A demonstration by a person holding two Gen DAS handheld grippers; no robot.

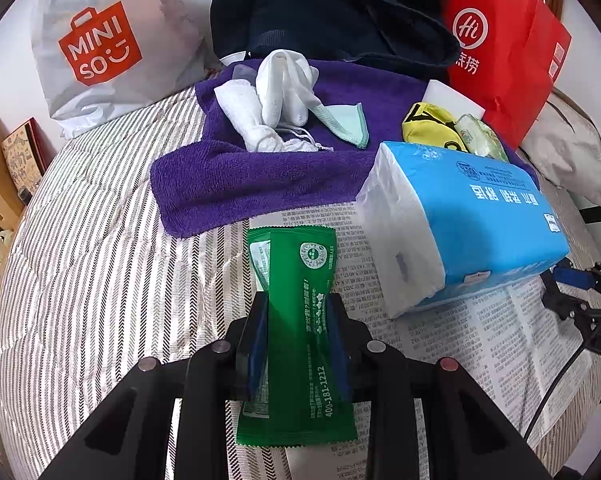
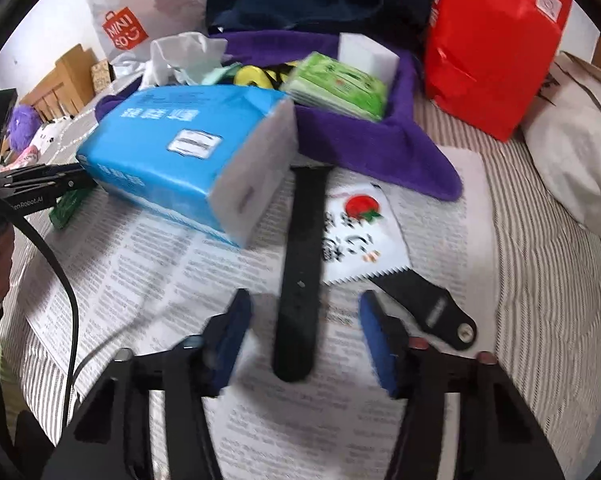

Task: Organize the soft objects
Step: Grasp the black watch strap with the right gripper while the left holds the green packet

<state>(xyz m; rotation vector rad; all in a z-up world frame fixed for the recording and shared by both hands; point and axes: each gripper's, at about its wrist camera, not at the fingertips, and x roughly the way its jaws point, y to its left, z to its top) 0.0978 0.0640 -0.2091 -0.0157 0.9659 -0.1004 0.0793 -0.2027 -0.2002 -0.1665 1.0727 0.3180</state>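
Observation:
My left gripper (image 1: 297, 304) is shut on a green foil packet (image 1: 300, 276), held just above the newspaper (image 1: 480, 344). Beside it lies a blue tissue pack (image 1: 472, 220). Behind, a purple towel (image 1: 228, 176) carries white cloths (image 1: 284, 88), a mint-edged cloth (image 1: 348, 120), a yellow item (image 1: 432, 124) and a green wipes pack (image 2: 336, 84). My right gripper (image 2: 304, 304) is open, its blue pads either side of a black watch strap (image 2: 304, 240) without touching it. A white sachet (image 2: 360, 232) and a buckle strap piece (image 2: 432, 304) lie to the right of it.
A white Miniso bag (image 1: 100, 40), a dark blue garment (image 1: 320, 8) and a red paper bag (image 1: 500, 52) stand along the back. A pale cloth bag (image 2: 572, 152) sits at the right. The striped bedcover (image 1: 100, 240) spreads to the left.

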